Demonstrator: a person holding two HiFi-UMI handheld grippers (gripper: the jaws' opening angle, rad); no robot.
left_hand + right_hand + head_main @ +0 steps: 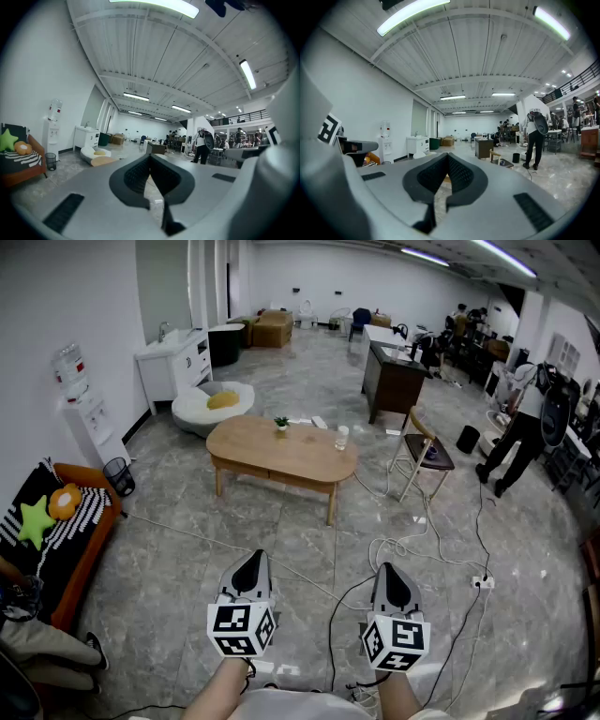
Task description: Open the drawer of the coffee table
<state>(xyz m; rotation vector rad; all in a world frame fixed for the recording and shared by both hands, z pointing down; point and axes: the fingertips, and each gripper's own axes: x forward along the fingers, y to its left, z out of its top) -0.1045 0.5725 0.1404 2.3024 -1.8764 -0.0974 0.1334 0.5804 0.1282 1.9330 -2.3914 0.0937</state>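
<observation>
**Both grippers closed and empty, coffee table well ahead**

The left gripper (251, 561) and the right gripper (393, 570) are held side by side and level above the grey stone floor (187, 568), near the lower edge of the head view. In the left gripper view the jaws of the left gripper (150, 156) are seen brought together, tips meeting, with nothing between them. The same is seen of the right gripper (447, 156) in its own view: jaws together, nothing clamped.

The coffee table (272, 454), an oval wooden one on slim legs, is set well apart from both grippers, out in the middle of the floor. No drawer front can be told apart from the band beneath the tabletop. A small potted plant (281, 423) is placed near the table's far edge, and a clear glass (341, 438) near its right end.

A wooden chair (422, 451) is stood just beside the table's right end, and a white beanbag (211, 407) lies beyond its far left corner. An orange sofa (89, 549) with a green star cushion (35, 521) is set along the left wall. Cables (412, 545) are trailed across the floor between the table and the grippers. A person (520, 432) is seen standing at the right.
</observation>
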